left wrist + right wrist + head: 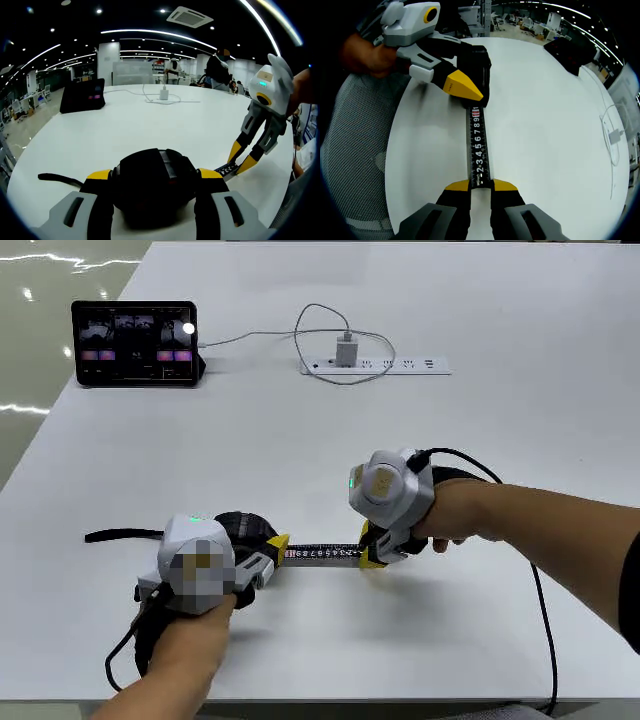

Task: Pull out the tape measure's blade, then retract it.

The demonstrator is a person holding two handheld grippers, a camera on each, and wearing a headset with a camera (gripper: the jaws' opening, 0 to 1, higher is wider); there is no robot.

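A black tape measure case (243, 532) rests on the white table, clamped between the yellow-tipped jaws of my left gripper (272, 550); the same case (152, 182) sits between those jaws in the left gripper view. A short length of dark blade (322, 554) with white numbers runs right from the case to my right gripper (372, 554), which is shut on the blade's end. In the right gripper view the blade (478, 152) stretches from the case (475, 65) down to my right gripper (480, 186). The case's black wrist strap (120, 535) trails left.
A tablet (134, 329) stands at the far left of the table. A white power strip (375, 366) with a plugged charger and looped cable lies at the back centre. A black cable (540, 590) hangs from the right gripper. The table's front edge (400, 702) is near.
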